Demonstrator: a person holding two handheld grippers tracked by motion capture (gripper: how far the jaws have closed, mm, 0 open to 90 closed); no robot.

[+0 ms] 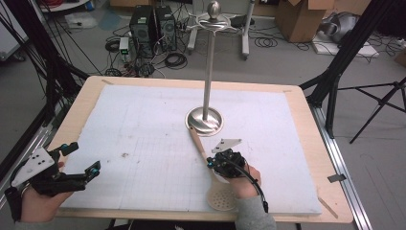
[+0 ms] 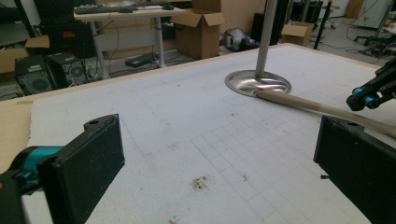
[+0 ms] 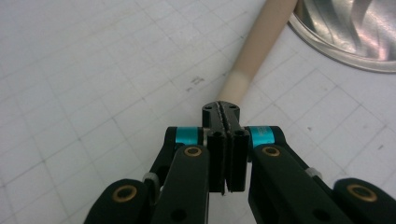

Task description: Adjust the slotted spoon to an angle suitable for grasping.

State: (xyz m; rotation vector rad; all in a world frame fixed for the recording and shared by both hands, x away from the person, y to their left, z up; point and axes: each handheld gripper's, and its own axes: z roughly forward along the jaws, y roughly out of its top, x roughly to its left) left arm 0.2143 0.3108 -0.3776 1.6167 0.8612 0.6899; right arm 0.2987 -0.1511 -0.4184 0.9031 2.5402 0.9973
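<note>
This is a lab or research workshop. Two black computer towers [image 1: 153, 26] stand on the grey concrete floor [image 1: 287, 62] amid loose cables [image 1: 174, 60]. Open cardboard boxes [image 1: 301, 17] sit behind them, and black tripod legs [image 1: 378, 103] and rig frames [image 1: 52, 62] flank the wooden tabletop [image 1: 311, 143], which carries a white gridded foam mat [image 1: 143, 124]. A desk with a keyboard [image 2: 100, 8] stands farther back.

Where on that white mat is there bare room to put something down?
The white mat lies bare between the left claw and the metal stand, and along its far edge. It is crowded near the right claw, on the slotted wooden spatula reaching the stand's base.
</note>
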